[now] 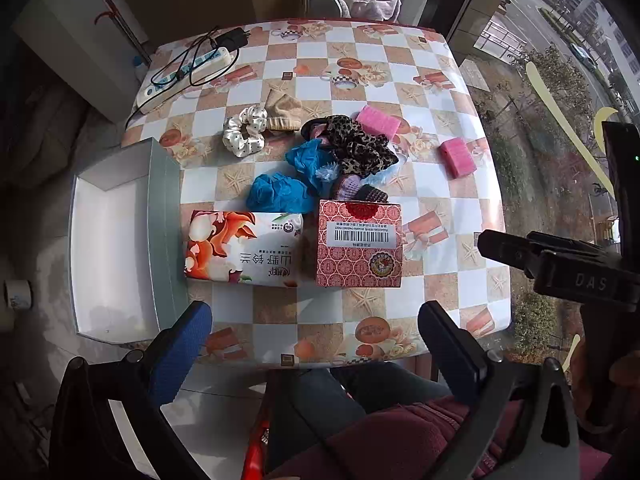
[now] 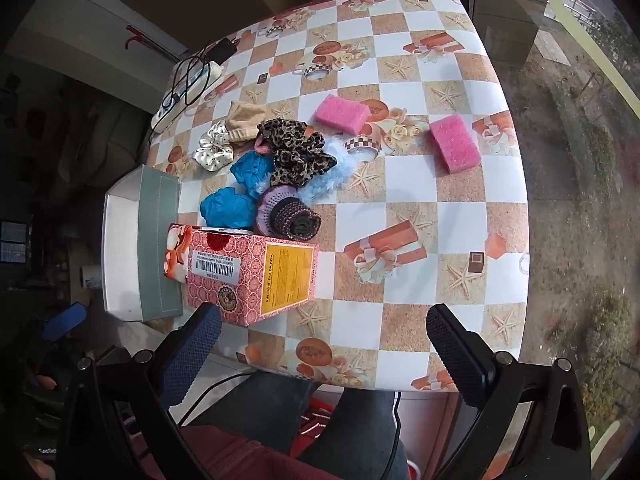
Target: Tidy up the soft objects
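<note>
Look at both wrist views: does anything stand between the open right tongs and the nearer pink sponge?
Nothing visible does. The right tongs hang open above the table's near edge, and only bare checked tablecloth lies between them and the nearer pink sponge.

I see the soft things heaped mid-desk: a white dotted scrunchie [image 1: 245, 131] touching a beige knit piece [image 1: 283, 112], a leopard-print scrunchie [image 1: 360, 148] draped over crumpled blue gloves [image 1: 280, 193] and pale blue fluff [image 2: 330, 176], and two pink sponges [image 2: 455, 143] lying apart to the right
</note>
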The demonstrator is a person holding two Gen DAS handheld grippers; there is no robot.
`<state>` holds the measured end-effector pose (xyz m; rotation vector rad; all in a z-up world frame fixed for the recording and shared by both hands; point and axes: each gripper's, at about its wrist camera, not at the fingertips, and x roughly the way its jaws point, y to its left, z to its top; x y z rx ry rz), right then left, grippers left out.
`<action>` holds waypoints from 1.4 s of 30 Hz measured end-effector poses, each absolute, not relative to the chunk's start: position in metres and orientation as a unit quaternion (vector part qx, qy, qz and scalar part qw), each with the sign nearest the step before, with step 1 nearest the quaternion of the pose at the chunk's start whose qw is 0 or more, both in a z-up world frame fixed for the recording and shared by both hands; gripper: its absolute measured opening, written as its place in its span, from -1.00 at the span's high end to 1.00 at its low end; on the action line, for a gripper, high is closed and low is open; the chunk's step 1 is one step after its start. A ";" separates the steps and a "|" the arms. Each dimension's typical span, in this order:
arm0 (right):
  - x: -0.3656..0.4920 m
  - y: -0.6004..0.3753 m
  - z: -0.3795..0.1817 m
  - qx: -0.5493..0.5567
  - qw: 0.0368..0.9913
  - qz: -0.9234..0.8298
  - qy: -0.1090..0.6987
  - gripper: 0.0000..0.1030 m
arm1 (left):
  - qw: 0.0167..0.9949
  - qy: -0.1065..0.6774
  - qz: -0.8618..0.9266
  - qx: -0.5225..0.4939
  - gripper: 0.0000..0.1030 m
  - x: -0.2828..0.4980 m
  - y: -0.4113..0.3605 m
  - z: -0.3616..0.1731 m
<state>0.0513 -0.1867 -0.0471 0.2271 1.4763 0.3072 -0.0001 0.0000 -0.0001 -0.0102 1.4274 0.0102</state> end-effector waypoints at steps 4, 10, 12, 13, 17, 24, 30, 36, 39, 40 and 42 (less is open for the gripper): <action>0.054 -0.190 -0.049 0.108 0.719 0.144 0.671 -1.00 | 0.751 0.660 0.013 -0.015 -1.00 -0.001 0.002 -0.003; 0.056 -0.191 -0.053 0.117 0.716 0.144 0.673 -1.00 | 0.751 0.659 0.034 -0.013 -1.00 0.006 0.026 -0.001; 0.057 -0.193 -0.057 0.122 0.713 0.140 0.676 -1.00 | 0.750 0.659 0.045 -0.009 -1.00 0.007 0.032 -0.001; 0.057 -0.194 -0.059 0.125 0.712 0.137 0.677 -1.00 | 0.755 0.654 0.043 -0.016 -1.00 0.013 0.035 -0.007; 0.061 -0.197 -0.068 0.127 0.708 0.122 0.684 -1.00 | 0.749 0.660 0.049 -0.019 -1.00 0.031 0.054 -0.019; 0.079 -0.204 -0.083 0.123 0.705 0.081 0.694 -1.00 | 0.730 0.682 0.047 0.016 -1.00 0.081 0.075 -0.051; 0.102 -0.204 -0.102 0.126 0.697 0.037 0.705 -1.00 | 0.717 0.695 0.029 0.039 -1.00 0.134 0.090 -0.098; 0.125 -0.208 -0.126 0.137 0.682 0.001 0.718 -1.00 | 0.721 0.691 0.024 0.050 -1.00 0.187 0.108 -0.135; 0.135 -0.210 -0.137 0.147 0.675 -0.013 0.723 -1.00 | 0.721 0.690 0.028 0.061 -1.00 0.205 0.115 -0.150; 0.138 -0.210 -0.139 0.149 0.674 -0.017 0.724 -1.00 | 0.720 0.690 0.029 0.066 -1.00 0.209 0.117 -0.156; 0.146 -0.207 -0.144 0.160 0.670 -0.019 0.725 -1.00 | 0.718 0.691 0.027 0.074 -1.00 0.216 0.119 -0.169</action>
